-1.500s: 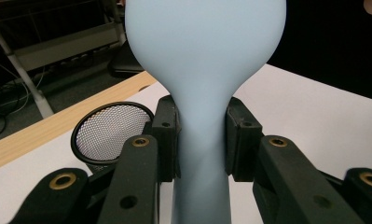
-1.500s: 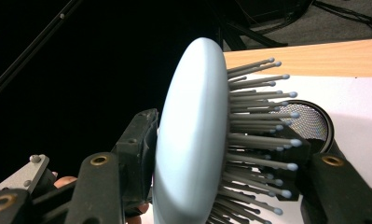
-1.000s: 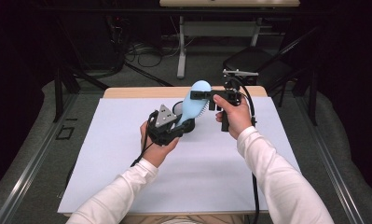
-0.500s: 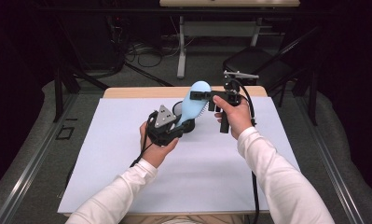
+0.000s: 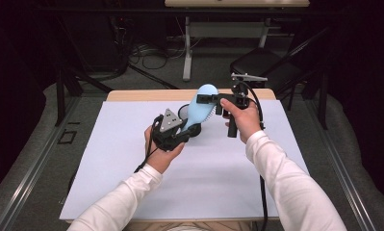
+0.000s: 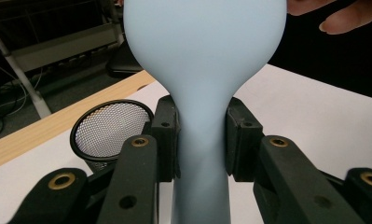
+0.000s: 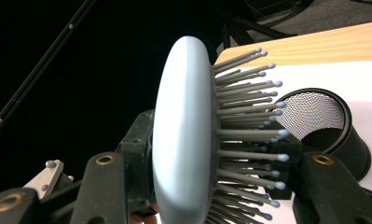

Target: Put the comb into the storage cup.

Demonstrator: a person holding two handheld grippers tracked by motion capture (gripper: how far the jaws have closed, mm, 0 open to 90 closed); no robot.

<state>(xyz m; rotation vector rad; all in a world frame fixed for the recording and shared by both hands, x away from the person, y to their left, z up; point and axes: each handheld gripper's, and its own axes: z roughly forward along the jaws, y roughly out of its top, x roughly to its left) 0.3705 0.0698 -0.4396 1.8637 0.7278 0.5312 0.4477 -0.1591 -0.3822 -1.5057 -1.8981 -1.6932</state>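
Tilting hairbrush (image 5: pixel 199 107), head up, away, handle low

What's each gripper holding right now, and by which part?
Both hold the pale blue plastic hairbrush. The left gripper clamps its narrow handle neck; the right gripper clamps the oval head, across back and bristles.

The high view was lit evenly from above: the white table sheet (image 5: pixel 132 159) was rendered bright and nearly shadowless, while the far background and both sides were lost in darkness. Slight softness was seen throughout that view. In the left gripper view, the pale blue brush (image 6: pixel 204 56) was shown smooth and slightly blurred at close range, and the mesh cup (image 6: pixel 110 128) was kept sharper. In the right gripper view, the left half was left black, and faint highlights were caught on the bristle tips (image 7: pixel 249 121).
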